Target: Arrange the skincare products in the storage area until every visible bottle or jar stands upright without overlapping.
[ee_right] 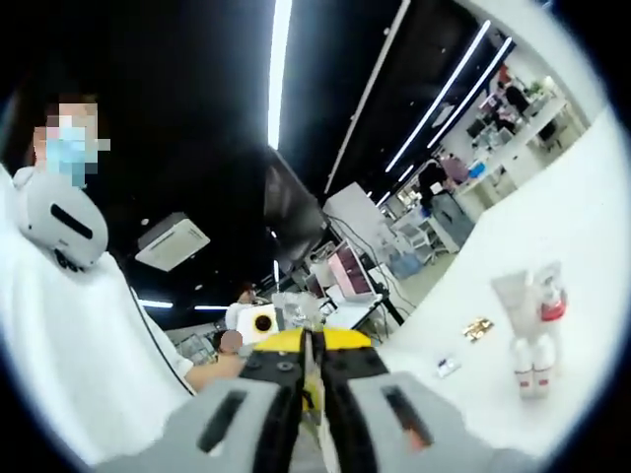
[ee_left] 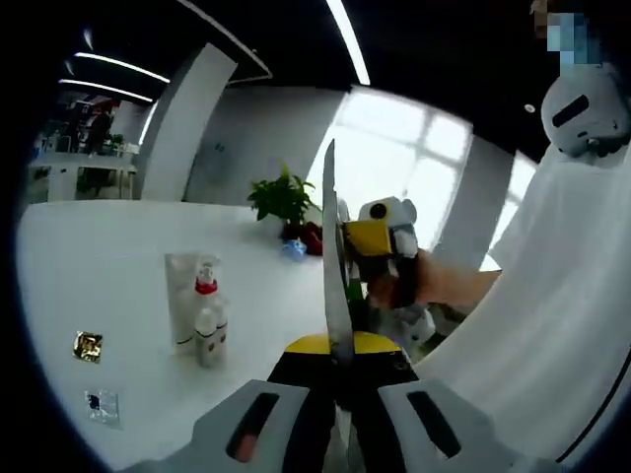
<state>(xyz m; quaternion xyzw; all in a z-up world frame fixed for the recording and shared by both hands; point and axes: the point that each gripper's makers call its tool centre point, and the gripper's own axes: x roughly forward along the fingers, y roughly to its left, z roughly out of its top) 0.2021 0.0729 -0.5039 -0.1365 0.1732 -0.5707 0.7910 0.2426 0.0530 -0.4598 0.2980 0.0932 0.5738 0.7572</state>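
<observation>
Skincare products [ee_left: 200, 310] stood upright in a close cluster on the white tabletop [ee_left: 99, 256].
Left gripper [ee_left: 338, 389] and right gripper [ee_right: 314, 379] were raised well apart from them, each with fingers pressed together, holding nothing.

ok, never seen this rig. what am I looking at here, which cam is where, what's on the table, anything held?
No robot: a person in white holds a two-jaw gripper in each hand, each carrying a fisheye camera looking along its jaws. In the left gripper view, the left gripper appears shut, empty; the other gripper comes in from the right. In the right gripper view, the right gripper also looks shut. On the white table stand a tube and small bottles, upright and bunched, beside a gold sachet and a clear one.
</observation>
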